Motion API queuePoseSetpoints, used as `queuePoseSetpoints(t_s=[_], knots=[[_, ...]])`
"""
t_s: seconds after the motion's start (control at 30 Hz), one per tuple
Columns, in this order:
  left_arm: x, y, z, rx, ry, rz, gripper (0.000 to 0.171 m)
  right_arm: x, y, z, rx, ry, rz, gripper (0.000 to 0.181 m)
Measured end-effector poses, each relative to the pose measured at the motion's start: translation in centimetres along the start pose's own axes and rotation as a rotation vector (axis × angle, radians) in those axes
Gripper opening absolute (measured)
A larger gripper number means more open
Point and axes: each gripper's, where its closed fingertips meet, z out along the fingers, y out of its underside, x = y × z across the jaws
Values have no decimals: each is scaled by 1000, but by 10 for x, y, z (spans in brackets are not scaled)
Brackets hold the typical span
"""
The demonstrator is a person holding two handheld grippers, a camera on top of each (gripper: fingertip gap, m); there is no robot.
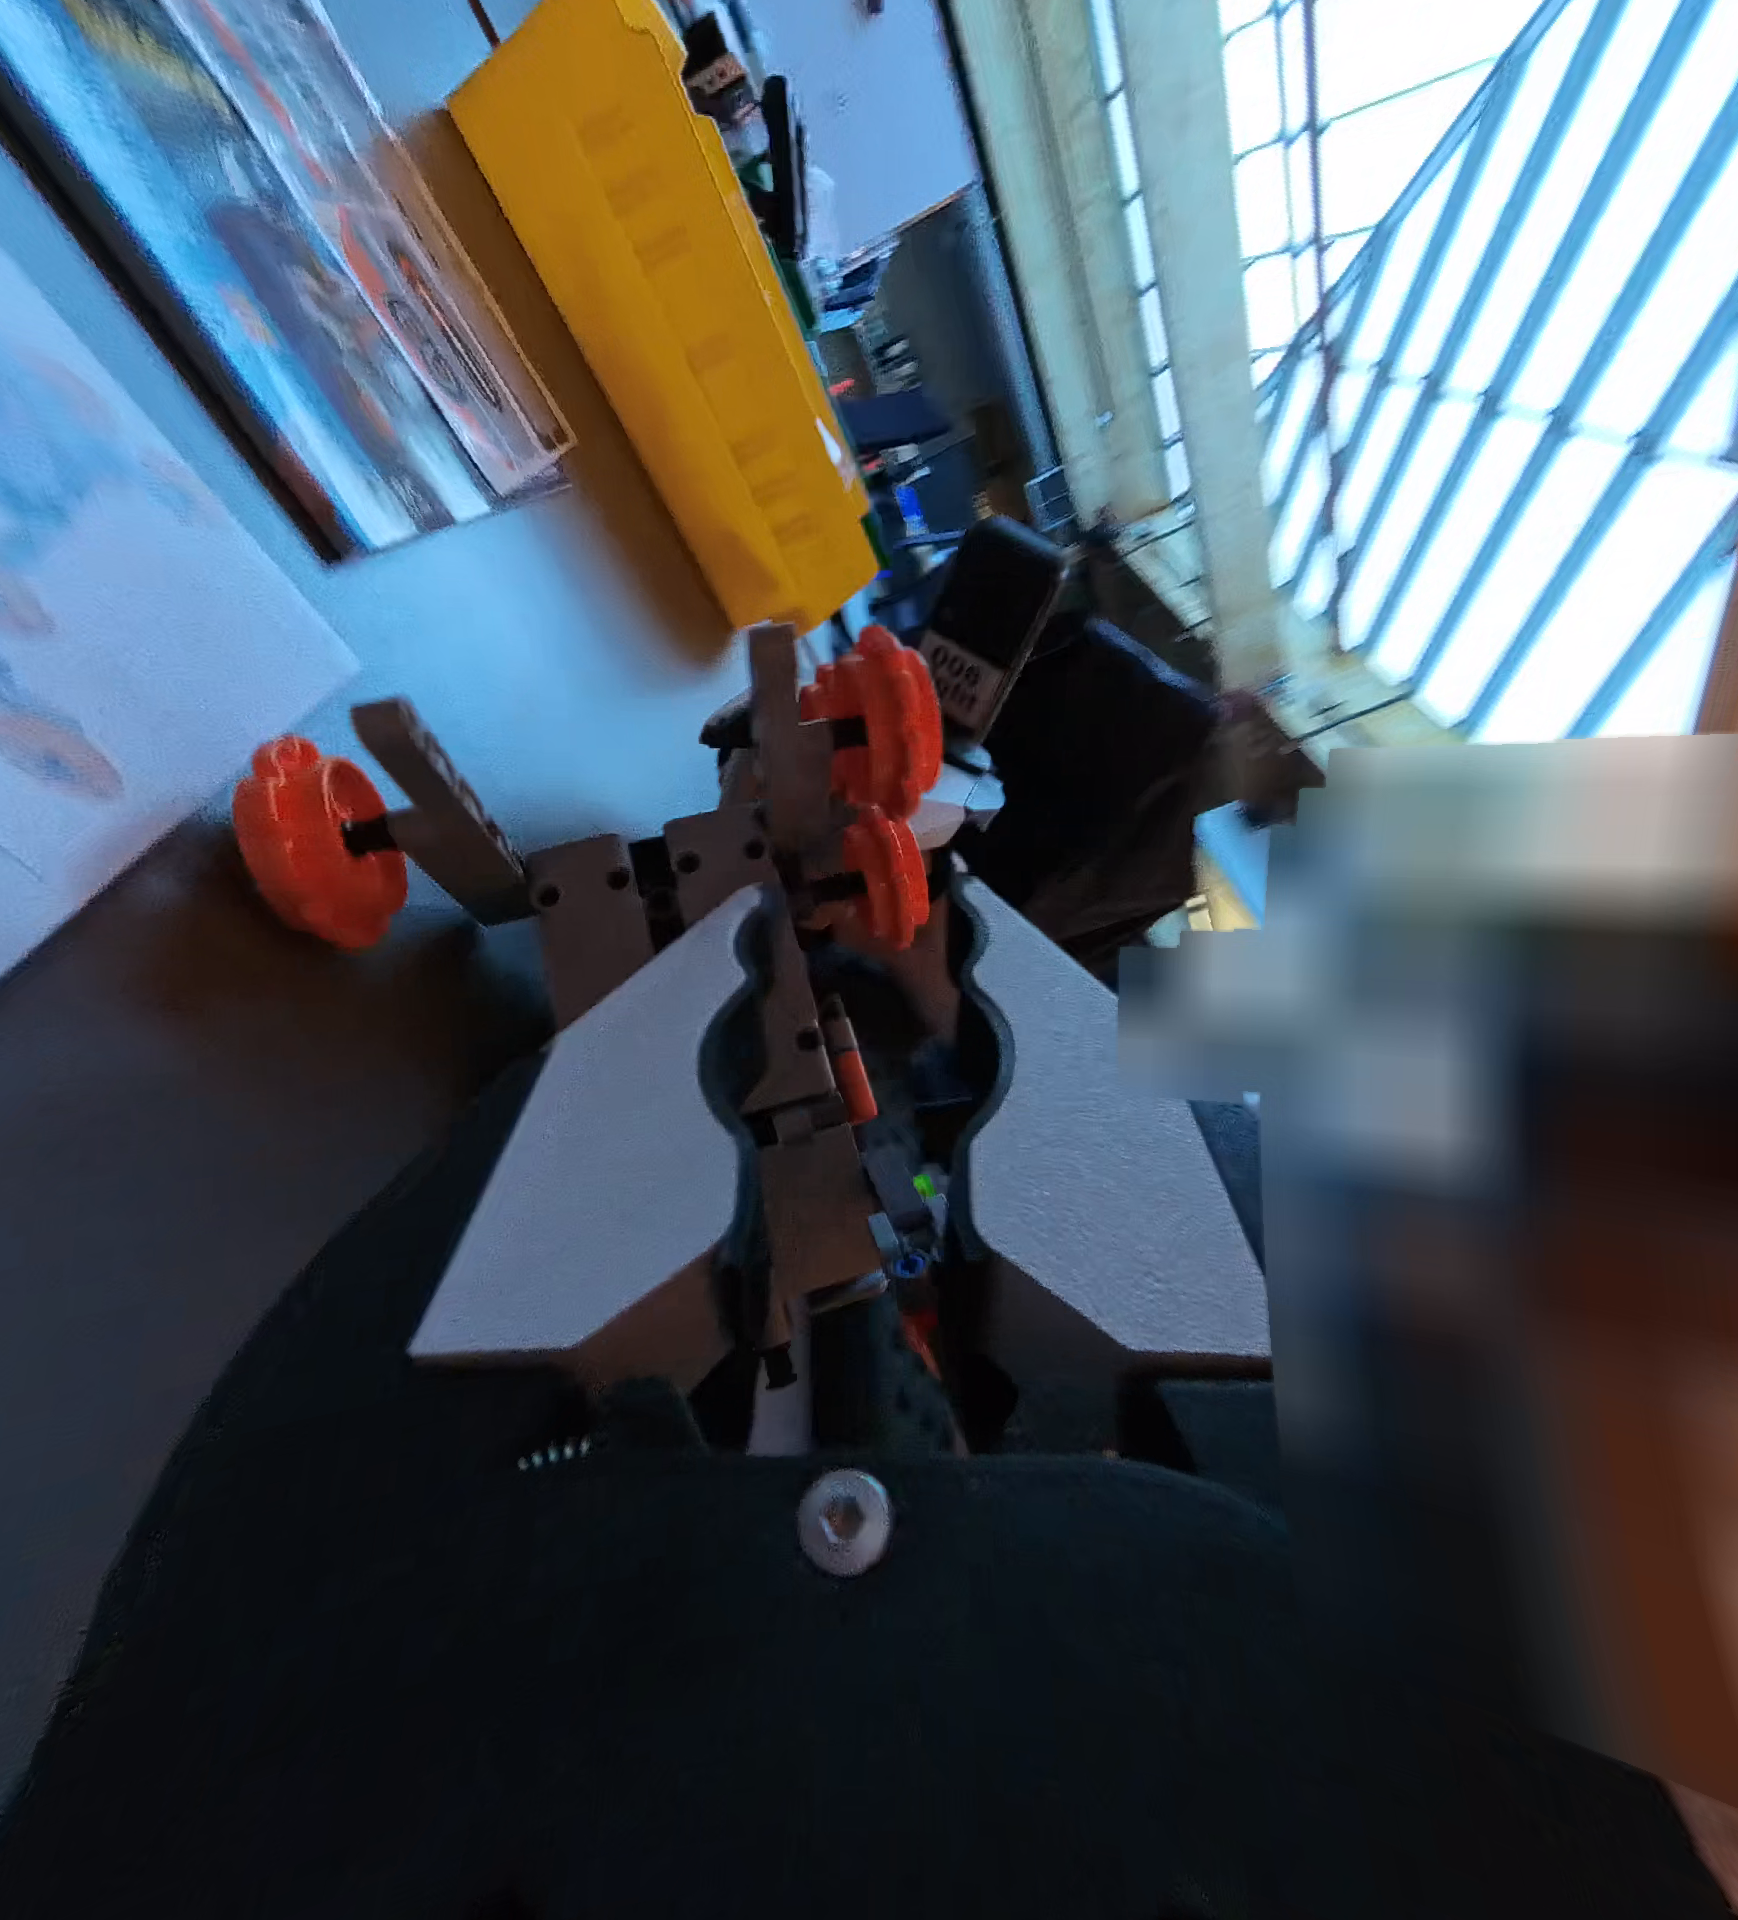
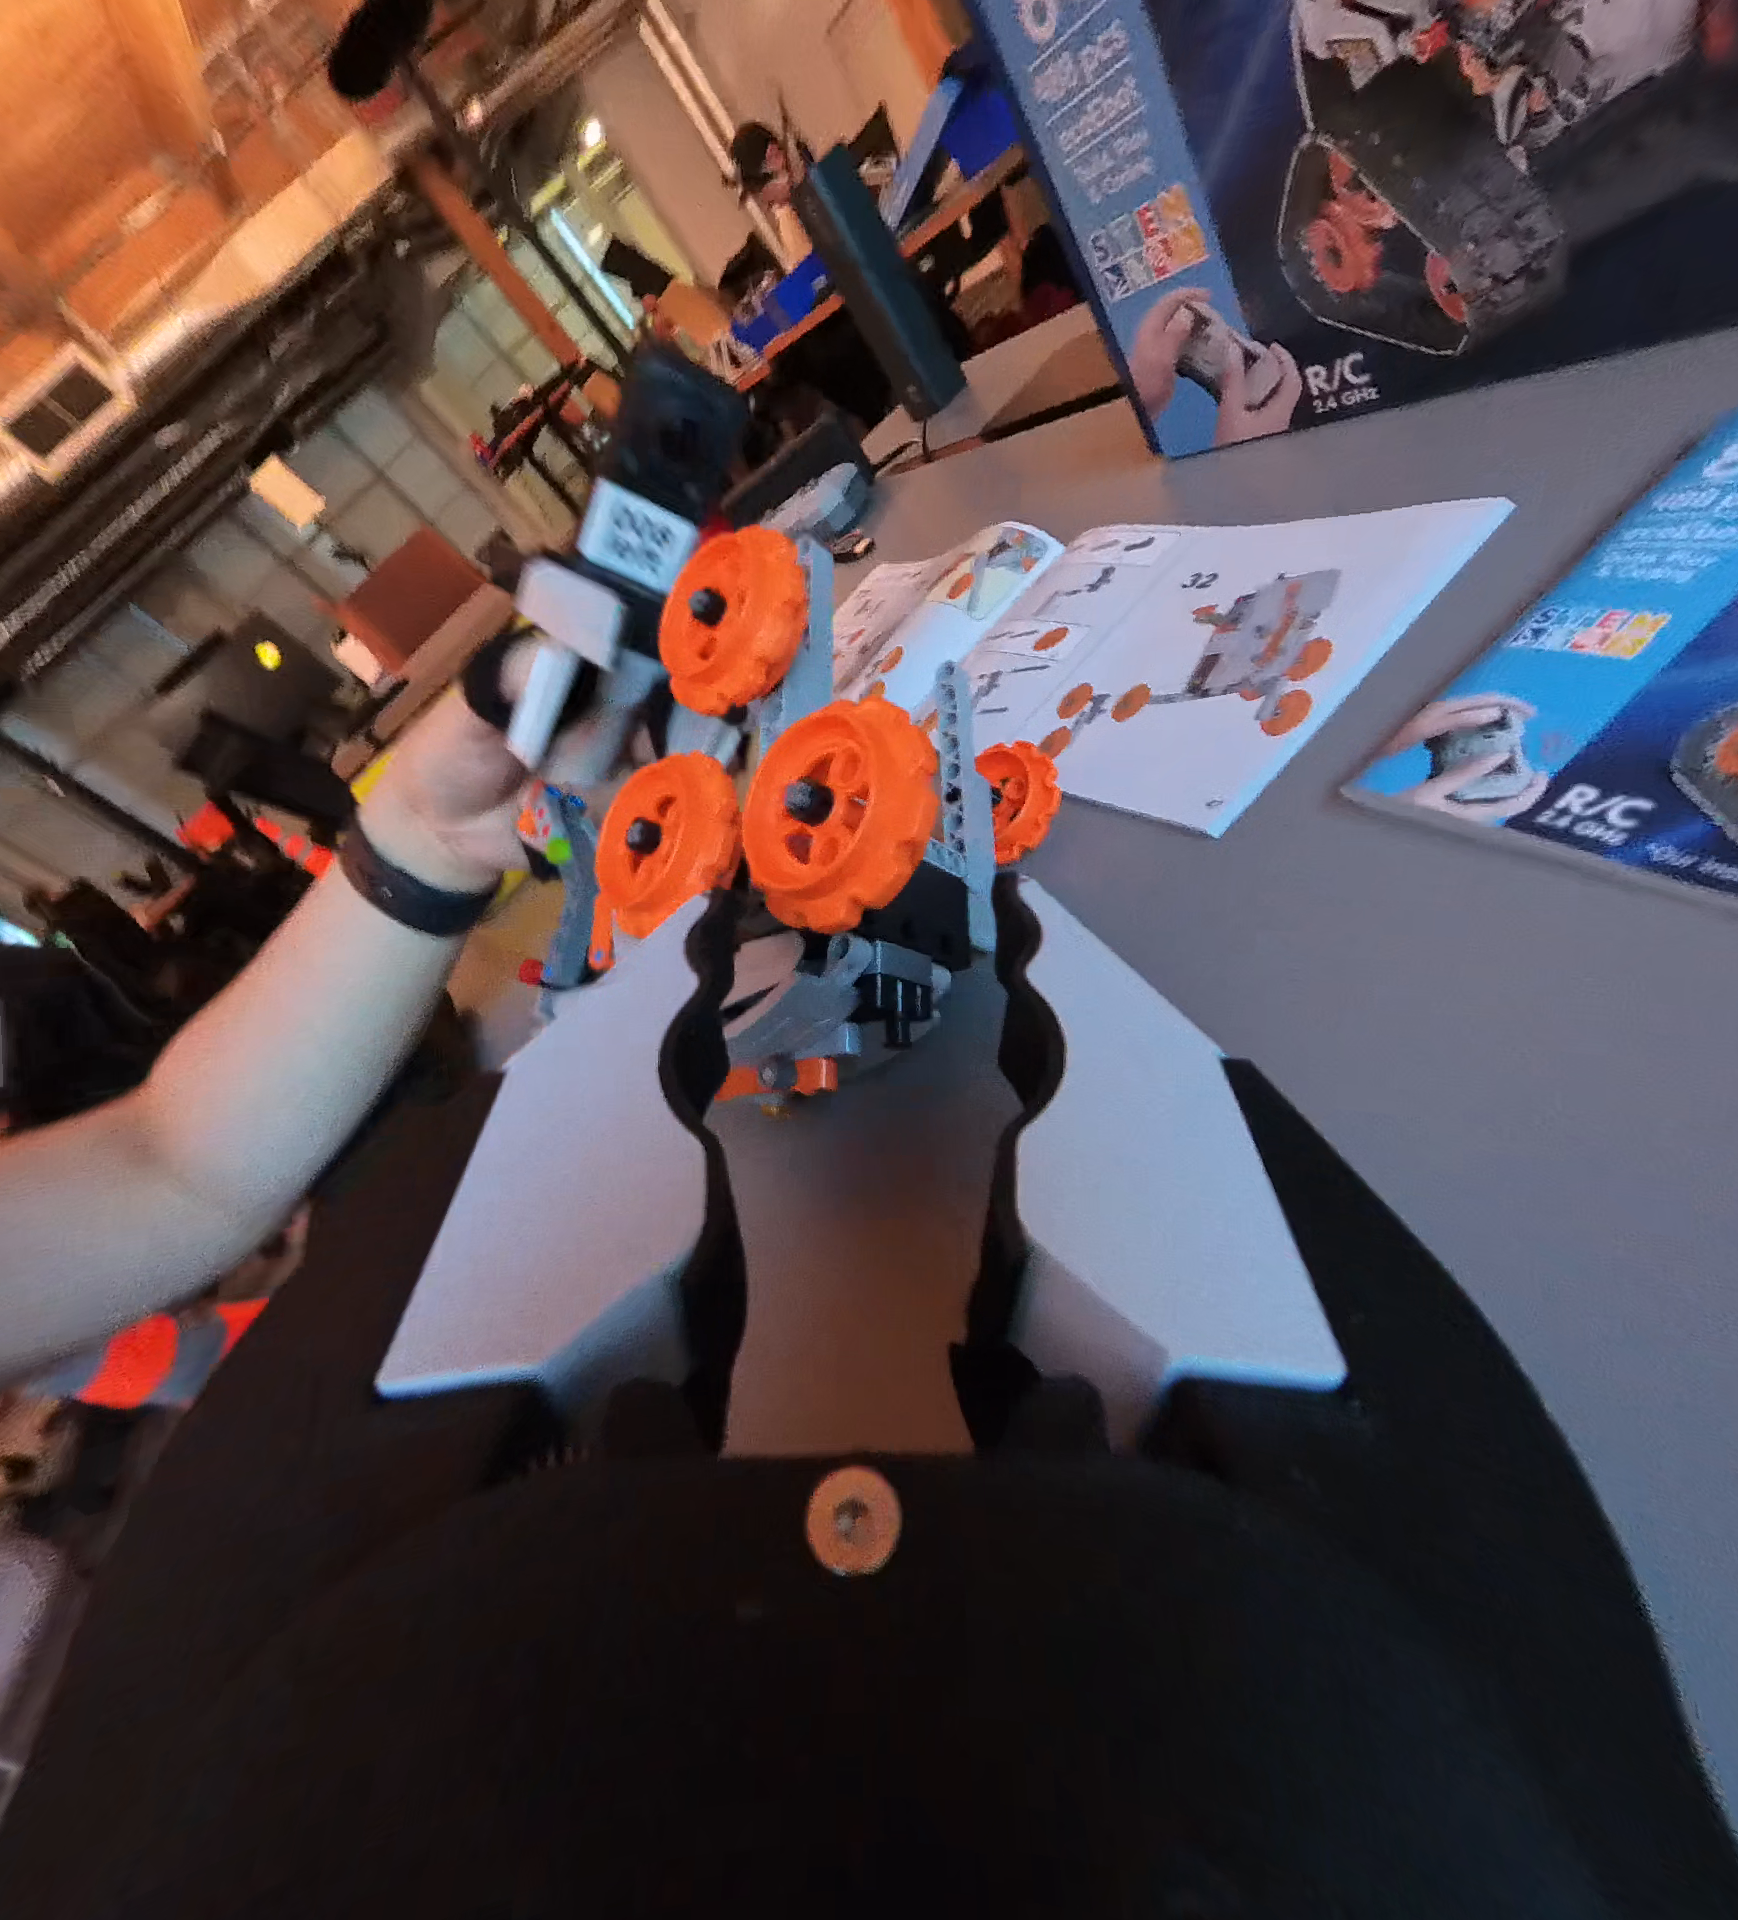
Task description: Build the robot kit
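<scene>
A grey brick model with several orange wheels is held tilted over the grey table. My right gripper has its white fingers against both sides of the model's black and grey base. My left gripper is shut on the model's grey beam, which runs between its fingers; two wheels stand past the tips and one wheel sticks out left. The left gripper also shows in the right wrist view, held by a hand. The right gripper shows beyond the model in the left wrist view.
An open instruction booklet lies on the table behind the model. A tall blue kit box stands at the back and a flat blue one lies at right. A yellow bin stands beside a picture box. A person's forearm crosses the left. Spacing between my two grippers at the tips: around 9 cm.
</scene>
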Motion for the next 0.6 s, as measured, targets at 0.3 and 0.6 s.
queuePoseSetpoints(t_s=[0.3,0.6], knots=[[32,41,18,-116,-794,910,79,5,7,-7,-89,-73,-214,52],[-34,44,20,-457,-1347,964,88,-4,13,-8,-98,-85,-234,54]])
